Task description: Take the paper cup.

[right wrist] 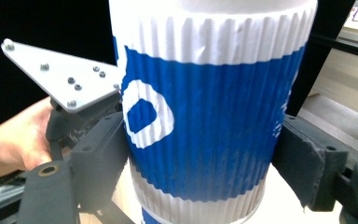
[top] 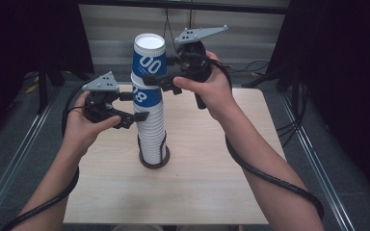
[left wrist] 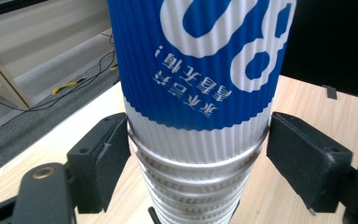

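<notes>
Dark walls and grey floor surround our pale wooden desk (top: 212, 183), where a tall stack of ribbed paper cups (top: 153, 132) stands upright in a round dark holder (top: 154, 161) near the middle. Our left gripper (top: 134, 107) straddles the stack just under the rims of the upper cups; in the left gripper view its jaws sit right at the rolled rims on both sides, apparently bracing the pile so it stays down, though we cannot be sure the pads truly press. Our right gripper (top: 155, 80) is higher, its jaws clamped on either side of the top blue-and-white cup (top: 150, 55), low on its body, which reads to us as the grip for pulling that cup free. One hand steadying, the other lifting: we judge a separation is about to begin, with the top cup not yet free of the one beneath.
</notes>
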A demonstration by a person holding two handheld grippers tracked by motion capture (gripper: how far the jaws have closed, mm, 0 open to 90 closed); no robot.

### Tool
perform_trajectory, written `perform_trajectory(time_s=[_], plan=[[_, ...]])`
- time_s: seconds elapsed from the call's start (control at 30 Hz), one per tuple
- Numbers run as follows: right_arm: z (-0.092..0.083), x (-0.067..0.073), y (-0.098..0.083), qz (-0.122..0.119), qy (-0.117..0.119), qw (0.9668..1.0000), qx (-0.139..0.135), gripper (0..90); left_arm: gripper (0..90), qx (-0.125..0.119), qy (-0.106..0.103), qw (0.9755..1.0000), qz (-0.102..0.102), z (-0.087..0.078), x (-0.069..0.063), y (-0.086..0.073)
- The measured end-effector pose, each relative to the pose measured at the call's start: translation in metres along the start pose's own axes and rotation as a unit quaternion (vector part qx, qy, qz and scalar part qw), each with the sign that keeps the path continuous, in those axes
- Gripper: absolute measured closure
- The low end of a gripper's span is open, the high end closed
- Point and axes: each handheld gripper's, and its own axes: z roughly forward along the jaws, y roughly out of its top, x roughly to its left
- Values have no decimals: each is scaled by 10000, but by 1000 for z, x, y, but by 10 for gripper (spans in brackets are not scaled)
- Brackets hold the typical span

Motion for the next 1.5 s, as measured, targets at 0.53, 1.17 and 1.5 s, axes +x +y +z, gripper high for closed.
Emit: perform_trajectory(time_s=[0.53, 1.17, 1.5], plan=[[-16, -5, 3, 46, -102, 9997, -196, 214, 215, 52, 66, 9999, 84, 0, -1, -2], [-57, -32, -35, 258, -463, 9984, -206, 214, 214, 113, 93, 9999, 23, -4, -5, -9], [-61, -30, -55, 180, -434, 9989, -82, 214, 213, 147, 95, 9998, -16, -7, -8, -18]])
